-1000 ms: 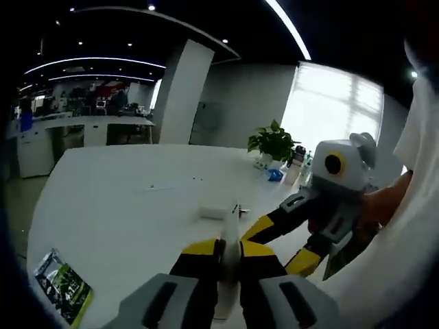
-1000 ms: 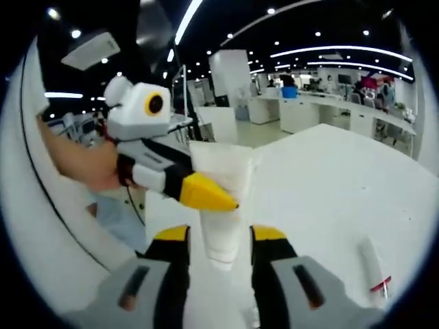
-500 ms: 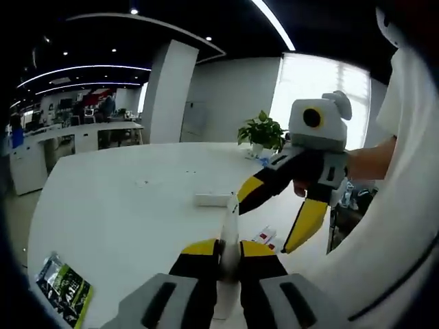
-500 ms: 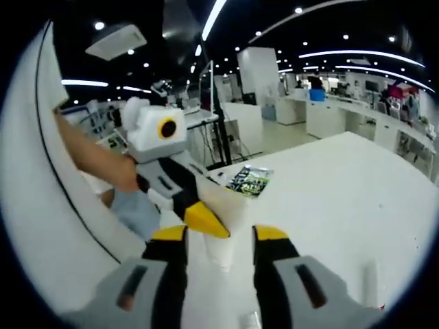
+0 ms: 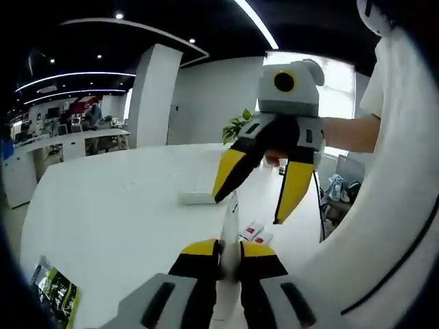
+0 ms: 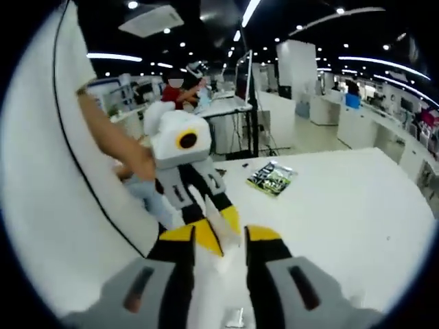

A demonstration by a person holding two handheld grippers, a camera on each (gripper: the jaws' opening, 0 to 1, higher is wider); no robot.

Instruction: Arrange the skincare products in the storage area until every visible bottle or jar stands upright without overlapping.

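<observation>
A white squeeze tube point(image 5: 231, 218) is seen edge-on, rising between the yellow fingertips of my left gripper point(image 5: 230, 251), which is shut on it. My right gripper point(image 5: 249, 210) comes in from the right and hangs over the tube's far end, its jaws spread wide to either side of it. In the right gripper view the tube point(image 6: 217, 221) stands in the gap of my open right gripper point(image 6: 221, 238). Facing it, the left gripper point(image 6: 219, 232) holds the tube, with a person's hand behind it.
On the white table point(image 5: 103, 205) lie a small white box point(image 5: 197, 198), two small red-and-white items point(image 5: 254, 233) and a green packet point(image 5: 53, 296), also in the right gripper view point(image 6: 271, 178). A potted plant point(image 5: 236, 127) stands at the far edge. A white sleeve point(image 5: 384, 226) fills the right.
The right gripper has risen from low at the right and come in over the tube's far end, still open. The left gripper keeps its hold. Both views have shifted.
</observation>
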